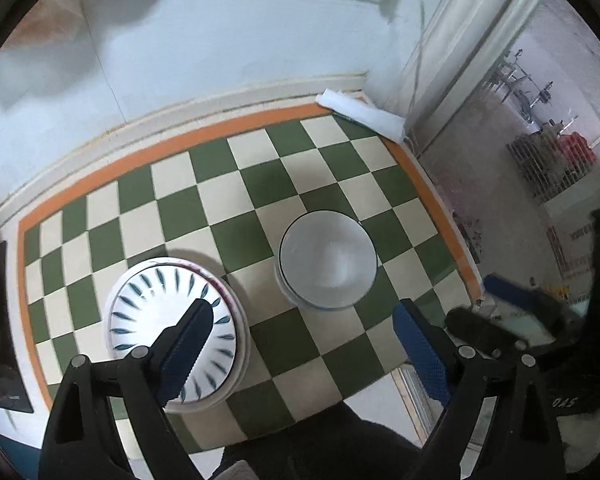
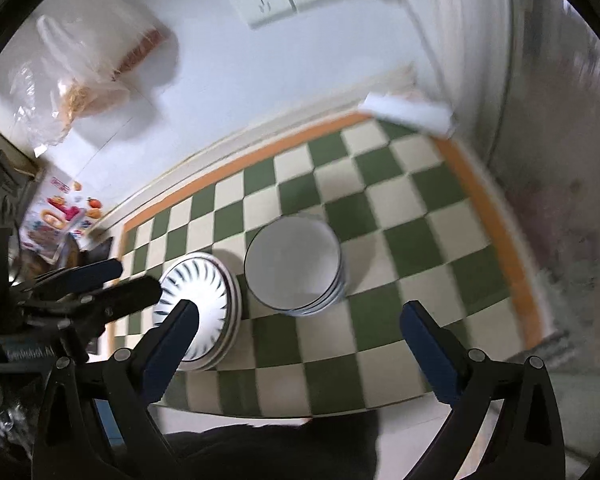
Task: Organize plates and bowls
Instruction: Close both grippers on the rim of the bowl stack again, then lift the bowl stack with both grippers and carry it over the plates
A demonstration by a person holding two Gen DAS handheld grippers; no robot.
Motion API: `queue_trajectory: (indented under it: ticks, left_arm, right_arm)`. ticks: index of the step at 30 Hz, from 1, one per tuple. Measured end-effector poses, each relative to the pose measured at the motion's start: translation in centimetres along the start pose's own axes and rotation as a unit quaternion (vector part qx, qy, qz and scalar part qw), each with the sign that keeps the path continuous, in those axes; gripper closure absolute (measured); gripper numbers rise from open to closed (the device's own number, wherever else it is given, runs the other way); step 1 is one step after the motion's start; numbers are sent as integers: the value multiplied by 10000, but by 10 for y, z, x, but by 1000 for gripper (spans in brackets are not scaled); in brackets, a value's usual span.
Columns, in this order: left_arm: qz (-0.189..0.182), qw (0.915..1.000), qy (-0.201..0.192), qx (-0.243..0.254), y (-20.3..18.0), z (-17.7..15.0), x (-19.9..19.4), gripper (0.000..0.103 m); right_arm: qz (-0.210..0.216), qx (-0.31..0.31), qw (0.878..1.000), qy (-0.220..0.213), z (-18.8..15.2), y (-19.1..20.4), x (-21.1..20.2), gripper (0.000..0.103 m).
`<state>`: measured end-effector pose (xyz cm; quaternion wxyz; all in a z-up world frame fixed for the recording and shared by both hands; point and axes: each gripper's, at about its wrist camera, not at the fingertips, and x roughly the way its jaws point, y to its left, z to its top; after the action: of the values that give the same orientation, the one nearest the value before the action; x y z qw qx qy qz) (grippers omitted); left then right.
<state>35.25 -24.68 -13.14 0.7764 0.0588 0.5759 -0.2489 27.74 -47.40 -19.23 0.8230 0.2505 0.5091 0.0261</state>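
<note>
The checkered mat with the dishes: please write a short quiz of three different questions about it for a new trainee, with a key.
1. True or false: the bowl stack stands on the checkered mat.
2. Multiple choice: in the right wrist view, the plate stack with the blue leaf pattern lies A) to the left of the bowls, B) to the right of the bowls, C) inside the top bowl.
3. Fill in the missing word: the left gripper and the right gripper are both ____, and they hold nothing.

Key: 1 true; 2 A; 3 open.
</note>
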Motion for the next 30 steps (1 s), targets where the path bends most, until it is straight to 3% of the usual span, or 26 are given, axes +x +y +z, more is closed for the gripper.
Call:
queue_trajectory:
  ticks: [8, 16, 18, 21, 23, 26, 29, 30]
  left_arm:
    - [-50, 9966, 754, -338, 24, 40, 85, 11]
    - [-298, 9818, 1795, -541, 40, 60, 175, 11]
    - [-414, 9775, 1981, -592, 42, 60, 191, 18]
    - [-600, 9722, 2177, -618, 45, 60, 209, 25]
    - [-681, 9682, 2326, -619, 46, 58, 219, 32]
    - [-1038, 9617, 2415, -778, 49, 55, 226, 33]
    - [-1470, 9549, 2435, -849, 47, 52, 229, 46]
    - [-1428, 9574, 2369, -826, 46, 51, 228, 46]
  right_arm:
    - [732, 966, 9911, 546, 6, -60, 99, 1]
    - [1274, 1475, 9761, 957, 12, -88, 169, 1]
    - [1389, 1516, 9727, 1073, 14, -90, 183, 2]
    - [1516, 1481, 9698, 1207, 16, -88, 200, 8]
    - [1519, 1474, 9676, 1374, 17, -86, 213, 24]
    - [1552, 1506, 9641, 1543, 16, -87, 228, 33]
    - [1642, 1596, 9600, 1613, 14, -90, 236, 38]
    - [1647, 1598, 9597, 1619, 14, -91, 237, 39]
